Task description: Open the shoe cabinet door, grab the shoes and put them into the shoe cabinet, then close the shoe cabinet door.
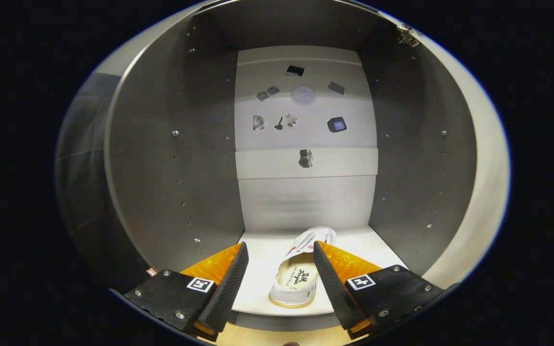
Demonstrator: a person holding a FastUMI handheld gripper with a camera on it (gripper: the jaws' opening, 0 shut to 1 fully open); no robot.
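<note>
Open shoe cabinet (176, 158), bare grey walls; white shoe (298, 276) sits on its bottom shelf (267, 269) between my tool (281, 266) fingers, spread, not touching. I'd back straight out, clear of the heel.

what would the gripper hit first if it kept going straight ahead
Probably the shoe lying on the cabinet floor between the open jaws of the gripper; past it stands the back wall. Depth is hard to judge.
</note>
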